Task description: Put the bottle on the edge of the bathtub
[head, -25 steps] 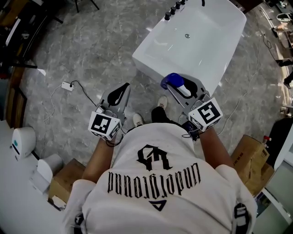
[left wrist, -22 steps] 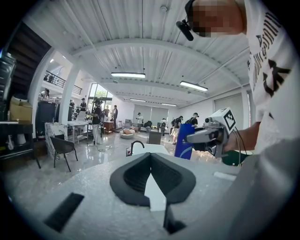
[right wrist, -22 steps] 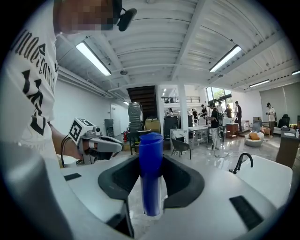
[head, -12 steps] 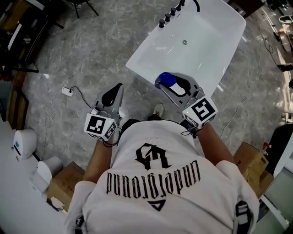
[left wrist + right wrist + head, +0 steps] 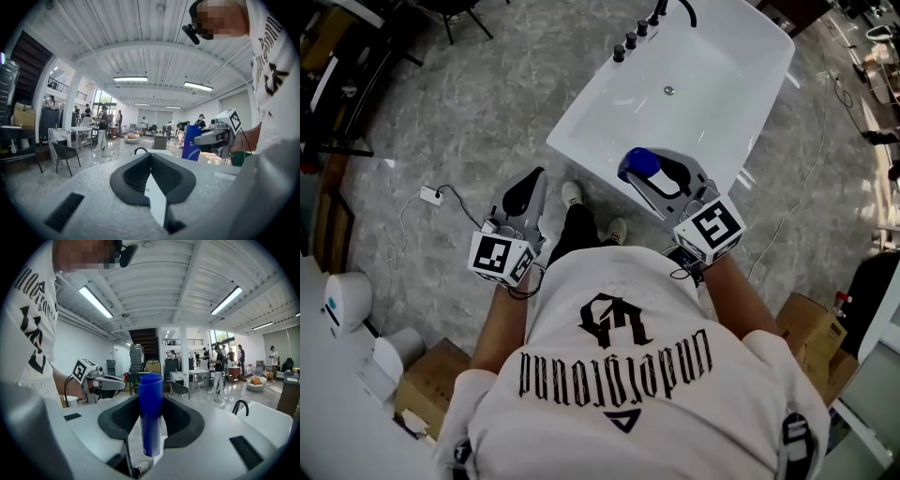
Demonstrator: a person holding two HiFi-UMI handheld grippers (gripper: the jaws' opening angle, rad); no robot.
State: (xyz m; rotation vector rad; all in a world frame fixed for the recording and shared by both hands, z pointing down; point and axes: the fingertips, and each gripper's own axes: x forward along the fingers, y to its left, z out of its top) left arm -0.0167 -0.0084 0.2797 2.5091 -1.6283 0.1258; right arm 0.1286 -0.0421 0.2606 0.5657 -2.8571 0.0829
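The left gripper (image 5: 534, 183) carries nothing, its jaw tips meeting. The person's white shirt (image 5: 619, 309) bears gothic lettering that seems to read "Underground". The right gripper (image 5: 652, 174) clamps the blue-capped bottle (image 5: 644, 164), held above the near edge of the bathtub (image 5: 579, 111).

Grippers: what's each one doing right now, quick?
Left gripper: closed, empty.
Right gripper: closed on the blue bottle.

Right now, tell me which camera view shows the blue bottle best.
The right gripper view: the blue bottle stands upright between the right gripper's jaws, nearly its full length visible. The head view shows only its blue top from above. The left gripper view shows it small, off to the side.
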